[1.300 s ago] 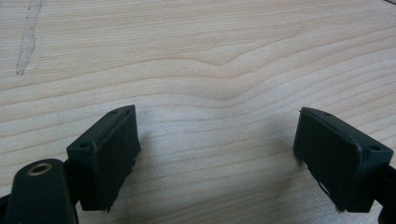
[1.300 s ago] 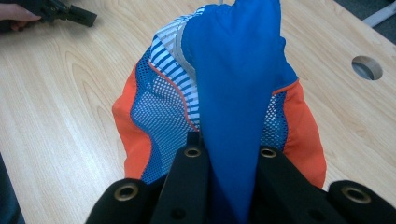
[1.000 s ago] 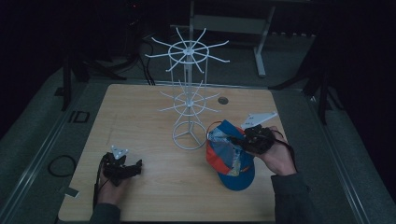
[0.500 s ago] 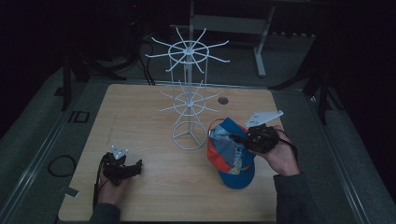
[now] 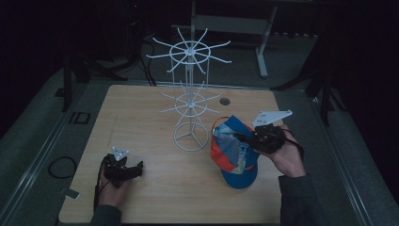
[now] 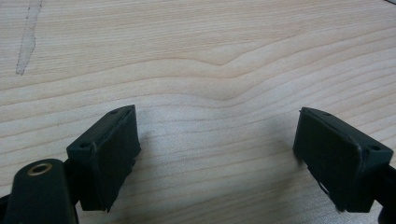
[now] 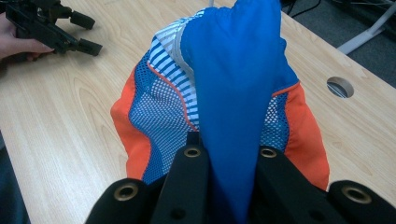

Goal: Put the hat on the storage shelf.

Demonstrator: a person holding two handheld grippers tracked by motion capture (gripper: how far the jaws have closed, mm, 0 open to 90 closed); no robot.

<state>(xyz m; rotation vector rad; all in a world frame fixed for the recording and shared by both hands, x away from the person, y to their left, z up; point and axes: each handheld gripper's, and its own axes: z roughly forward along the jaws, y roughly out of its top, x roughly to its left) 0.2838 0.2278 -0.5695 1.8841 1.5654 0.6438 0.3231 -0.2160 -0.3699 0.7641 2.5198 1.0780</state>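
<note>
The cap [image 5: 234, 151] sits right of the white wire rack [image 5: 189, 101], pinched at its blue fabric by my right gripper [image 5: 241, 138]. I should lift it slowly toward a rack hook, keeping that pinch firm. My left gripper [image 5: 136, 168], left of the rack, rests with jaws wide and holding nothing.

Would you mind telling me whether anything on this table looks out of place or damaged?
Nothing looks damaged. The blue and orange cap is bunched up, its blue fabric pinched in the right tool. The white wire rack stands upright with bare hooks. The left tool rests open on the table.
</note>
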